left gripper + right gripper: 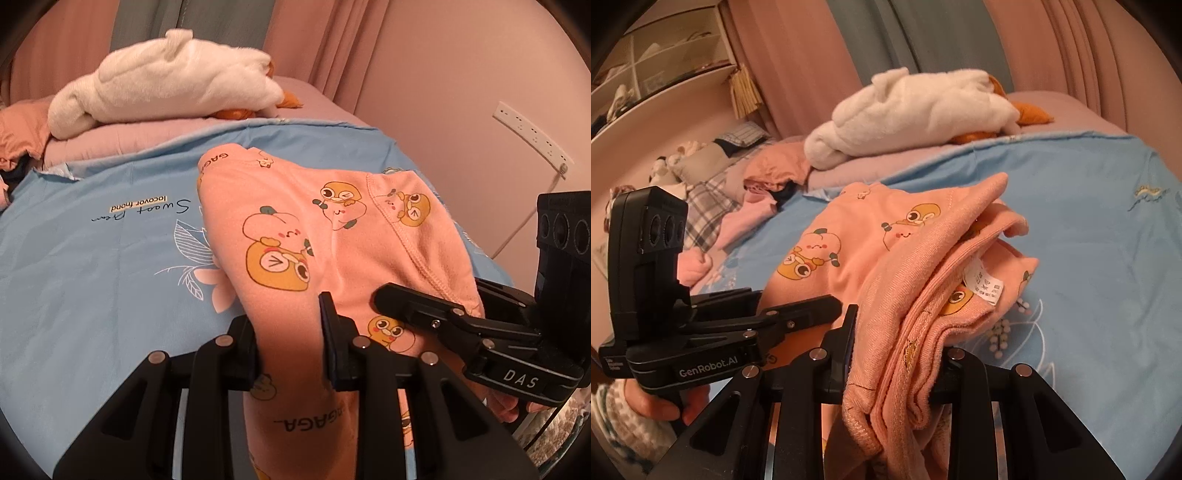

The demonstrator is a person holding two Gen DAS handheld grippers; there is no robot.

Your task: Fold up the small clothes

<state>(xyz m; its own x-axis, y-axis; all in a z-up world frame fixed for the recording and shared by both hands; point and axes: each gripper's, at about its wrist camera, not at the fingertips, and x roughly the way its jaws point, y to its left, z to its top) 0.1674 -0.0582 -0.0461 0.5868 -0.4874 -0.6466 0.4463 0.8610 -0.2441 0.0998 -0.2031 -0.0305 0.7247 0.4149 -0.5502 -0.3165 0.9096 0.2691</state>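
Observation:
A small pink garment [317,229] printed with cartoon animals lies partly on the blue bedsheet [92,266], its near end lifted. My left gripper [291,350] is shut on the garment's near left part. My right gripper [897,354] is shut on the bunched waistband and layered edge [923,295], where a white care label [984,282] shows. The right gripper also shows in the left wrist view [461,325], at the garment's right edge. The left gripper shows in the right wrist view [798,314], at the left.
A white plush toy [166,81] lies on a pink quilt [129,136] at the back of the bed. More clothes [768,173] are piled at the left. A wall with a power strip [532,136] stands to the right. Shelves [657,62] stand at far left.

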